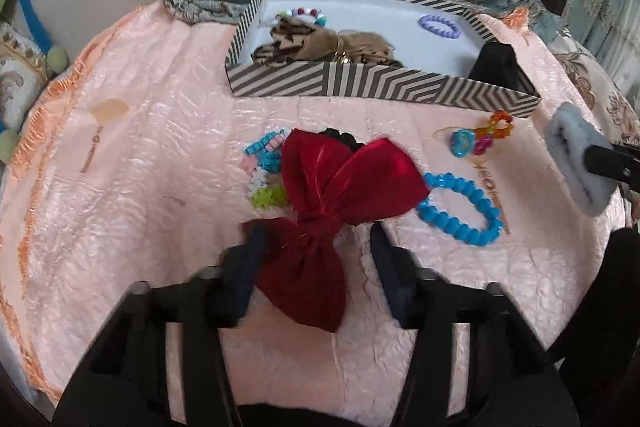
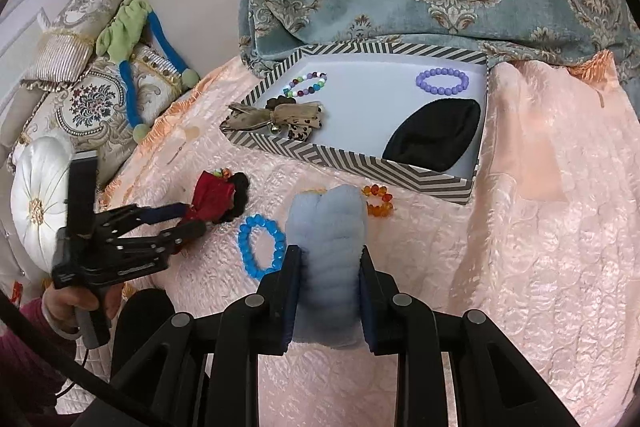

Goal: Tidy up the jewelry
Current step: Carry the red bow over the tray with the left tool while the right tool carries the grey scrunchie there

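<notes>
On the pink bedspread [image 1: 140,211], before the striped box [image 1: 360,87]
Right gripper [image 2: 330,291] clenched on grey-blue scrunchie [image 2: 328,227]; left gripper [image 1: 316,247] parted, astride red bow [image 1: 340,183], pads not pressing it.

Red velvet bow [image 1: 340,195] lies beside blue bead bracelet [image 1: 460,209], outside striped box [image 1: 360,85].

Left tongs [image 1: 316,247] open around red bow [image 1: 340,187], blue bracelet [image 1: 460,207] beside

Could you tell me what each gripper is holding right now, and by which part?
The right gripper clamps the pale blue scrunchie across its near end. The left gripper straddles the red bow's lower tail, jaws apart, holding nothing.
</notes>
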Demonstrator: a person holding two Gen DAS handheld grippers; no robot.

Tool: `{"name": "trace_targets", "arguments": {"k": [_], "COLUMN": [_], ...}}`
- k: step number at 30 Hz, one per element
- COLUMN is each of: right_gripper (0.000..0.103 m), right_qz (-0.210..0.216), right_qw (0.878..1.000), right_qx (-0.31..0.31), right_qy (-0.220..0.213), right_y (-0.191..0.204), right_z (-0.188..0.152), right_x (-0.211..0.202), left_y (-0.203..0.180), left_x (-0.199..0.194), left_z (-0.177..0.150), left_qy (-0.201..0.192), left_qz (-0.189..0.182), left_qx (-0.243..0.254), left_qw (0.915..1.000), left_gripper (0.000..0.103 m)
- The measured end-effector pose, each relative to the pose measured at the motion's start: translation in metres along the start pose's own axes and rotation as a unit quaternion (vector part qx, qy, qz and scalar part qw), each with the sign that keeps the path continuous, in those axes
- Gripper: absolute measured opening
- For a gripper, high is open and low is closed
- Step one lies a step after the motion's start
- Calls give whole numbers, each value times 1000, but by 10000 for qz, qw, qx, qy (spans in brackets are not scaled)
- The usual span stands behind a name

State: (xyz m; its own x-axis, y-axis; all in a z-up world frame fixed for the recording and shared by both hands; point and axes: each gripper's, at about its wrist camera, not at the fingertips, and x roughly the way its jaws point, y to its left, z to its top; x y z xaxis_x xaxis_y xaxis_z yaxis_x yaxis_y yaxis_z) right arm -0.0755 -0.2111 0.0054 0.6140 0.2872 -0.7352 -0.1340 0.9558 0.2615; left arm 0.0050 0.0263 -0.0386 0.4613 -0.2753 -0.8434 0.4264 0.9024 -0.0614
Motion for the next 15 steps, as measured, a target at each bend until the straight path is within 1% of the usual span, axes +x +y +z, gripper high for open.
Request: {"name": "trace_targets", "arguments": {"k": [1,3,5,8,10,12,15], "right_gripper": [25,25,25,25,25,25,25], "right_qz": [10,28,61,94,124,128,83], "right_qw": [10000,10000,9999,9998,9996,9994,9992], "right_qx": [-9,-34,-51,-51,-18,18,25], "right_qy": [-9,-45,-93,-185,-271,-320,-385], "right_y": [1,2,3,4,3,2,0], "right_z": [0,2,3,8,13,18,27], "right_x": [0,-2,-6,-12,-15,-16,-17], "left_y": [2,6,8,8,7,4,-3], "left_x": [3,1,-8,-28,-43,-57,-66], "left_z": [0,0,-1,1,5,11,24], "left_qy": [74,50,-35,-204,-337,-476,-611], "left_qz": [-75,-193,-281,-294,-330,-272,-281], "left_qx": [-76,-306,-419,-542,-572,-545,-495], "left_qw": [9999,9993,9987,9979,9972,9970,9965], "left_gripper": [16,15,13,13,13,13,13]}}
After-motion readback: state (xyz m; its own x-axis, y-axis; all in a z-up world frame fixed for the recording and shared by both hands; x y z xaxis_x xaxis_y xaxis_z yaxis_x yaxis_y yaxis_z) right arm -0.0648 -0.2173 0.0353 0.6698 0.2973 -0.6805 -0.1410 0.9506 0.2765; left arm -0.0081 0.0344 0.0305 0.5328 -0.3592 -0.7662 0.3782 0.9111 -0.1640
